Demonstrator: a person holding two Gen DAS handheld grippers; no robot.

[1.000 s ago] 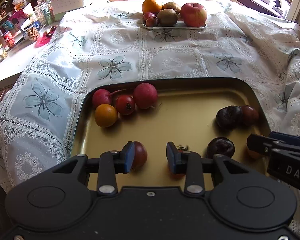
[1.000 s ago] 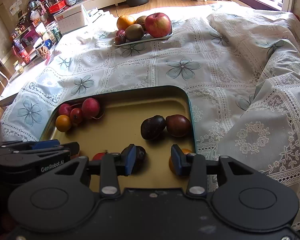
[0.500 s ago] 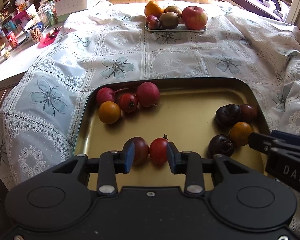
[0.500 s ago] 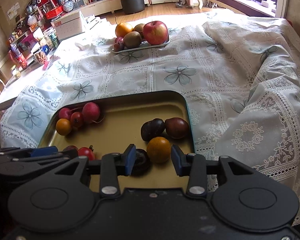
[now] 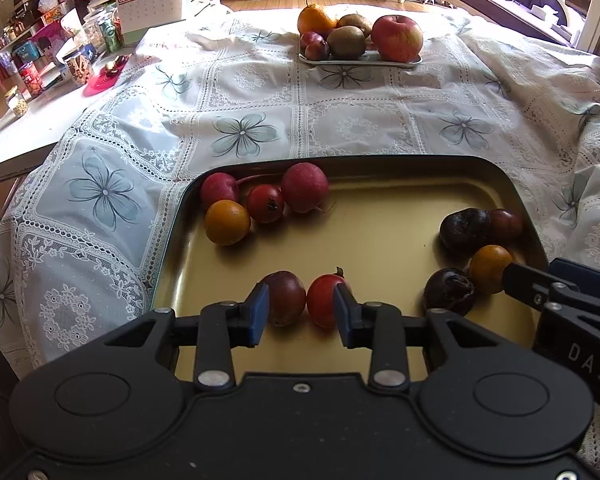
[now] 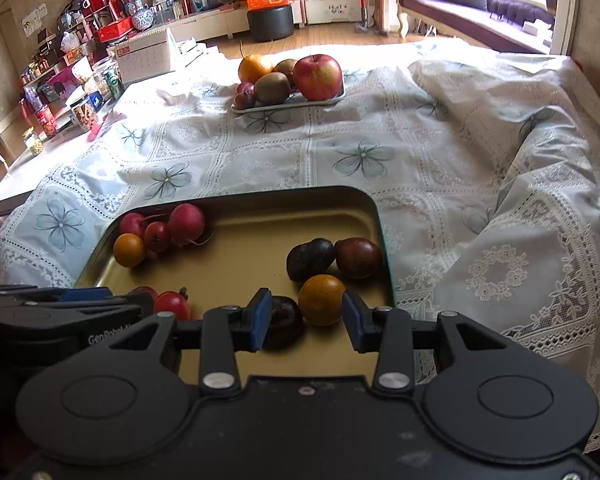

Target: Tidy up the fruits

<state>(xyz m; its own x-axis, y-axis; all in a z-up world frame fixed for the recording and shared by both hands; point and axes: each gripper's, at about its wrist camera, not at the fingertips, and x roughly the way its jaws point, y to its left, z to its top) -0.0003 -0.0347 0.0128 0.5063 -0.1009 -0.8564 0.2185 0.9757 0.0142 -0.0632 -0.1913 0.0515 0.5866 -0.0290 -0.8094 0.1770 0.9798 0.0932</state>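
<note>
A gold tray [image 5: 384, 216] lies on the flowered tablecloth and holds small fruits. My left gripper [image 5: 301, 312] hovers open over its near edge. Just past its fingertips lie a dark red plum [image 5: 286, 296] and a red tomato [image 5: 322, 300], neither of them pressed. My right gripper [image 6: 306, 318] is open over the tray's near right corner. An orange fruit [image 6: 322, 298] and a wrinkled dark fruit [image 6: 284, 320] rest on the tray beyond its tips. Two radishes, a tomato and an orange fruit [image 5: 227, 222] cluster in the far left corner. Dark plums [image 5: 464, 230] sit at the right.
A white plate [image 5: 360, 62] at the far side of the table carries an apple, kiwis, a pear and small plums. Bare tablecloth [image 5: 340, 120] lies between plate and tray. Jars and boxes crowd a side surface [image 5: 40, 80] at the left. The cloth bunches up at the right.
Both views have tipped back a little. The tomato and the orange fruit, earlier hidden behind the fingers, now show ahead of the tips. Jaw gaps look the same.
</note>
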